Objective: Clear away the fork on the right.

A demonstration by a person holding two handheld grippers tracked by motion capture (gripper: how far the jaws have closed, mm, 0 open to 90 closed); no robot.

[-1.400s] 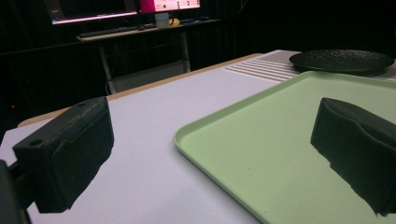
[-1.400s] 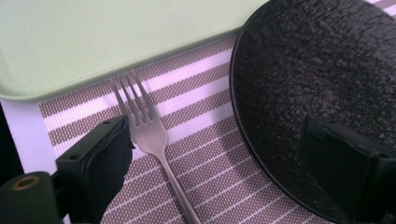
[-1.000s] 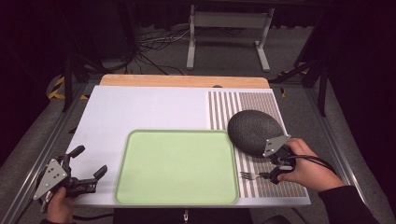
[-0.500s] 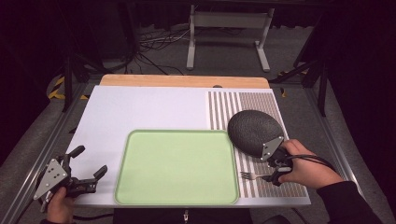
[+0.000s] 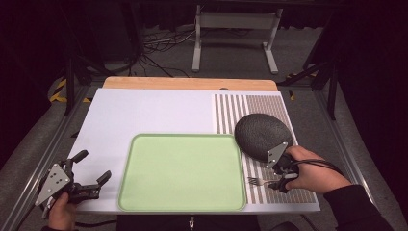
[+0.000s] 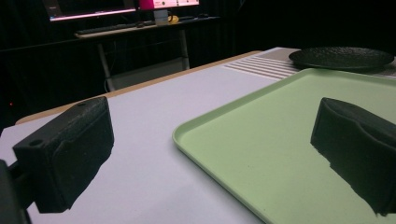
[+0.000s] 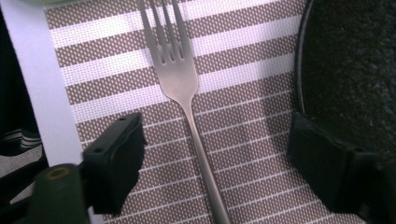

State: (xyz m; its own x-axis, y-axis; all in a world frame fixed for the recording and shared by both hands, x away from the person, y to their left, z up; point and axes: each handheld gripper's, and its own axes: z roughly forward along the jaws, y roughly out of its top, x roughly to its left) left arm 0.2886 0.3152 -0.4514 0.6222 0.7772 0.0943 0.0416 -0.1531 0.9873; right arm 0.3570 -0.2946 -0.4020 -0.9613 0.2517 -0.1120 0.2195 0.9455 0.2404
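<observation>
Left gripper (image 5: 91, 169): black frame with two blocky matte-black jaws, each a squared pad; the left gripper view shows a small round hole in the top face of one pad (image 6: 70, 149). A grey three-cornered plate (image 5: 53, 182) with small dark fastener dots sits on top. Right gripper (image 5: 279, 179): same black build, a smaller grey three-cornered plate (image 5: 275, 153) on top, and a black cable (image 5: 320, 162) looping back over the hand. Its own view shows black squared jaw pads and an olive-green rounded part with a ringed hole (image 7: 58, 186). A dark sleeve (image 5: 358, 207) covers the person's right forearm.

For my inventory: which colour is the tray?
Light green tray; the high view shows it best.
</observation>
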